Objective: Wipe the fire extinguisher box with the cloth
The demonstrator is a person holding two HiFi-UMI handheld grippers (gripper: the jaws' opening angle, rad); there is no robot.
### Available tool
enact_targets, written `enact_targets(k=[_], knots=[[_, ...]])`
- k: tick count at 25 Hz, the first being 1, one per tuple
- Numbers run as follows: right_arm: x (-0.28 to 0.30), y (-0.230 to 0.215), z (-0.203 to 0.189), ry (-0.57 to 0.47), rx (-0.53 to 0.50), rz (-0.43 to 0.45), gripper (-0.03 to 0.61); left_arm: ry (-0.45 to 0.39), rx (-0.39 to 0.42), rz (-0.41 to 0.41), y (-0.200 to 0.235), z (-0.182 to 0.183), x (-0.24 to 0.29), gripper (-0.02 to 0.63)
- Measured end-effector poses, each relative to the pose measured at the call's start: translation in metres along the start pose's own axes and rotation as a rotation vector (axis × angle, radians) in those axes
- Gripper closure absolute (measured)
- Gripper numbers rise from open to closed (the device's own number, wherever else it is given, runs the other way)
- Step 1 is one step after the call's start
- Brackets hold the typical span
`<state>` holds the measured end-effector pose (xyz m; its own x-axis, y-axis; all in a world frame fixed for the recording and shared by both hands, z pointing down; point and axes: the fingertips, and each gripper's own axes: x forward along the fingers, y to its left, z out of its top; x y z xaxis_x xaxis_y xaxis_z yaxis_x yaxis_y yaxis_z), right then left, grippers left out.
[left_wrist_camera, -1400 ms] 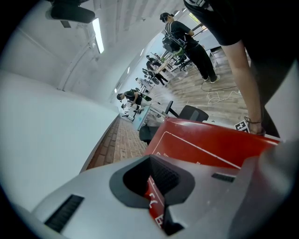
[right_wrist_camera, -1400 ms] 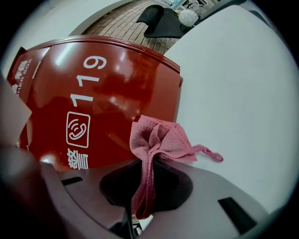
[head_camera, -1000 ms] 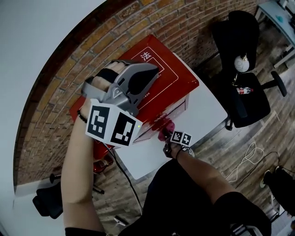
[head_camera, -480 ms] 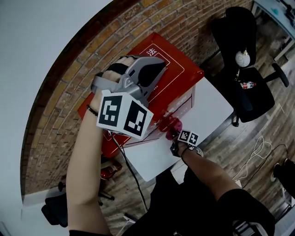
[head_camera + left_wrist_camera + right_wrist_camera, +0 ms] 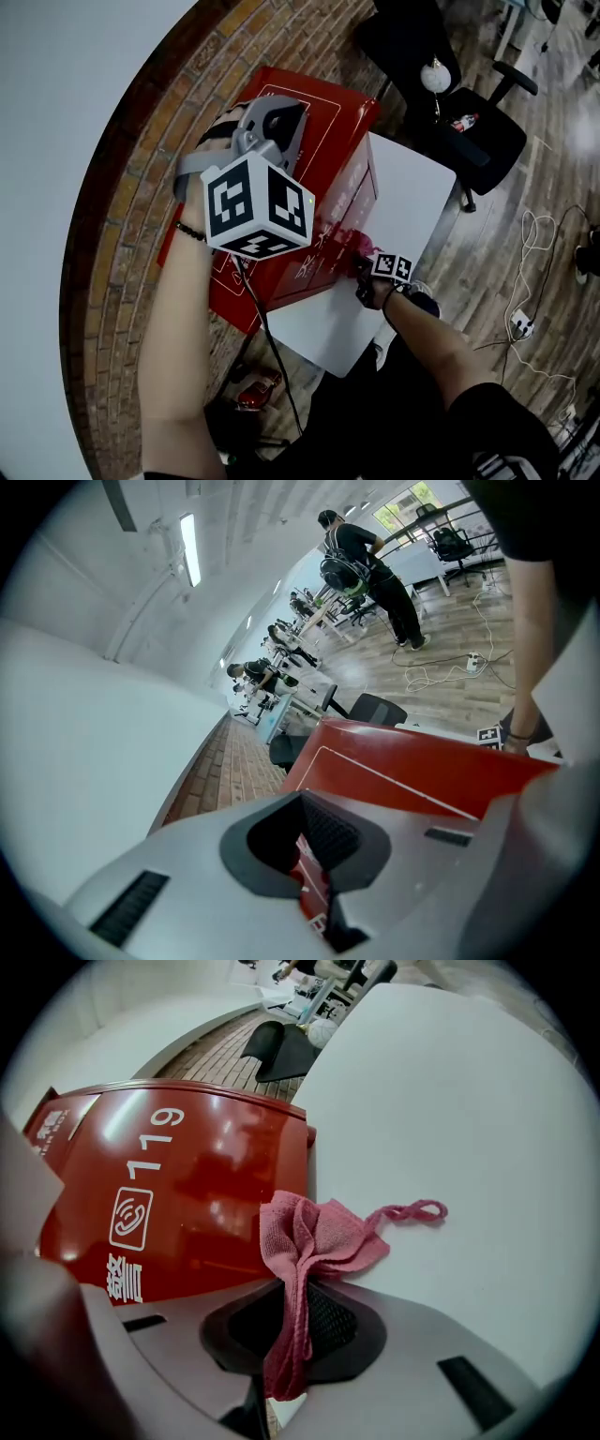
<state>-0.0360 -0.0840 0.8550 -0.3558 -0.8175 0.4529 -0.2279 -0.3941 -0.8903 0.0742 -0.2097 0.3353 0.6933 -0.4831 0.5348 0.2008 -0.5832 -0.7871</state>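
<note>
The red box (image 5: 178, 1204) has its long front running left from the pink cloth (image 5: 314, 1237), which my right gripper (image 5: 286, 1335) pinches tight by the box's right edge (my left gripper (image 5: 319, 855), closed on nothing, is up over the top), so I think I wipe left.
</note>
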Motion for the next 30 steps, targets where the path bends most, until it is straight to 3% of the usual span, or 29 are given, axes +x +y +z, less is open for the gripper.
enact_targets(k=[8,19,24,30], knots=[[-0.006,0.002,-0.009,-0.017,0.003,0.026,0.517,-0.020,0.012,-0.014,-0.003,0.007,0.002,0.584],[-0.010,0.008,-0.058,-0.044,0.011,0.066,0.517,-0.048,0.032,-0.028,-0.006,0.012,-0.002,0.586],[-0.011,0.014,-0.079,-0.048,0.062,0.099,0.517,-0.046,0.034,-0.025,-0.004,0.012,-0.003,0.584],[-0.014,0.013,-0.080,-0.070,0.068,0.112,0.517,-0.049,0.029,-0.027,-0.005,0.013,-0.002,0.585]])
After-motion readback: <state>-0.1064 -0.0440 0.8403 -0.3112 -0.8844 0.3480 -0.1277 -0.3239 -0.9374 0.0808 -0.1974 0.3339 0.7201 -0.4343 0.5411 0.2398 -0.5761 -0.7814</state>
